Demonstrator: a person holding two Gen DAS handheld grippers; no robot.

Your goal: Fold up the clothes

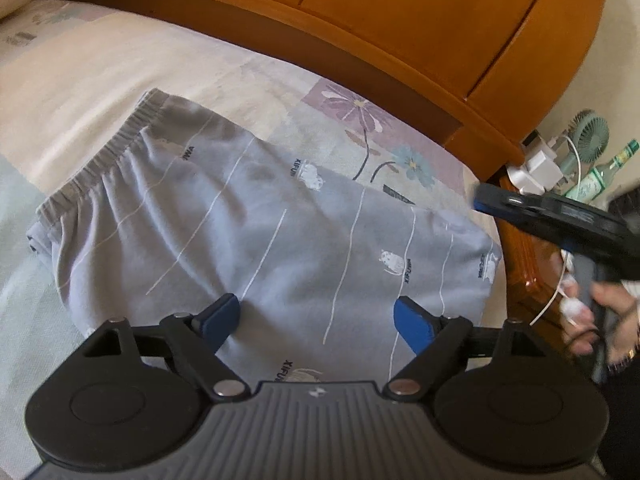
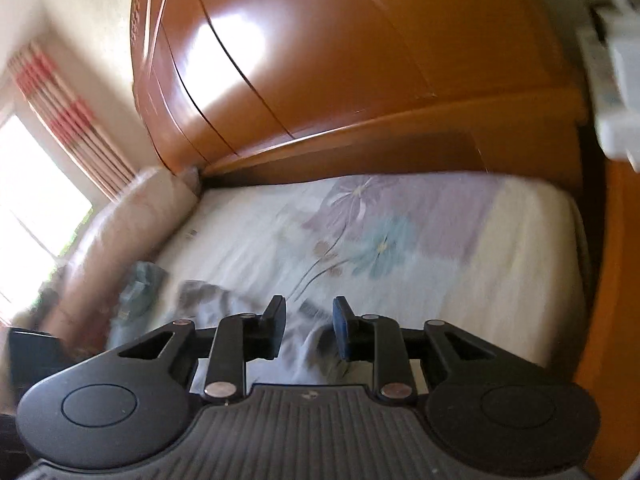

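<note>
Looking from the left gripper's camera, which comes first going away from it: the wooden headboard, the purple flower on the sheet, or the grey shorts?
From the left gripper:
1. Grey shorts, lying right under the open fingers.
2. Purple flower, printed on the sheet beyond the shorts, toward the right.
3. Wooden headboard, across the top, behind the bed.

The shorts (image 1: pixel 256 216) are soft matt grey cloth with a gathered elastic waistband. The bed sheet (image 1: pixel 120 68) is thin matt printed cloth. The headboard (image 2: pixel 360 60) is orange wood, varnished properly glossy. The left tool (image 1: pixel 316 320) is matt black plastic with small shiny metal pivot pins and blue rubbery-looking pads (image 1: pixel 412 328).
</note>
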